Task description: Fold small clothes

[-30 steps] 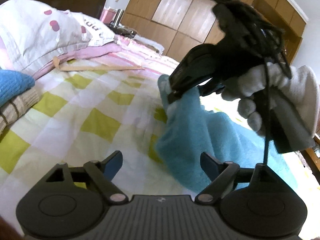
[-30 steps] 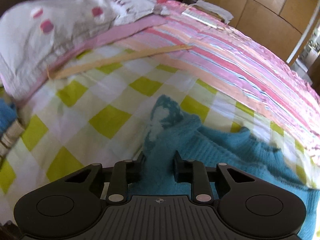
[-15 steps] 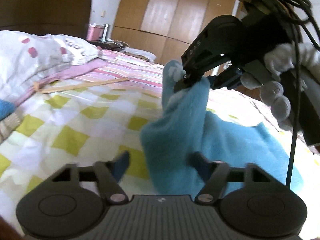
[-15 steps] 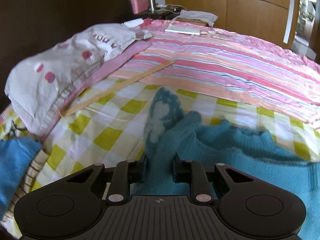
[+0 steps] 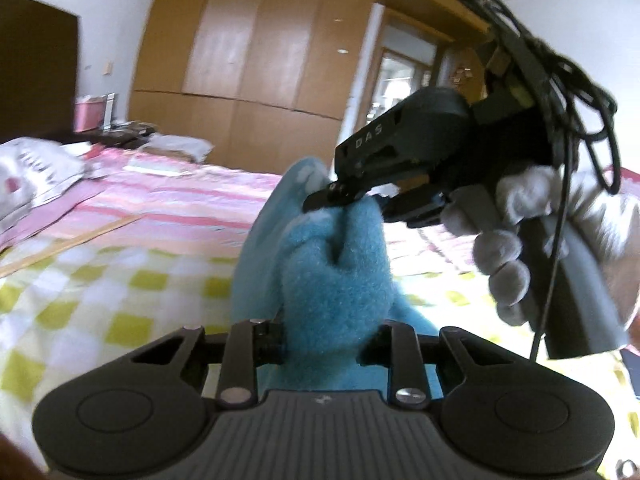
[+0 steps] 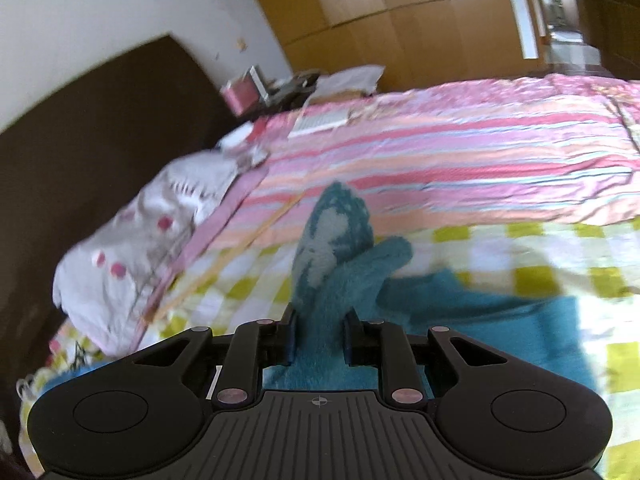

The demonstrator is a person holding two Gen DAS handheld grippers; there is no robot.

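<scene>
The left hand-held gripper [image 5: 326, 338] has just been closing, and now it is clamped on a thick bunch of the fuzzy blue garment [image 5: 332, 280]. The right hand-held gripper [image 6: 319, 340] is clamped on another part of the same garment [image 6: 340, 272], near an end with a pale patch on it. Both grips are lifted above the bed [image 6: 520, 256]. The rest of the blue cloth hangs down and lies on the yellow checked sheet [image 5: 100, 292], to the right. A white gloved hand [image 5: 520, 240] holds the right tool. The folding looks like it has only begun. I see no neat fold yet. The garment must be laid flat, folded over and smoothed down.
</scene>
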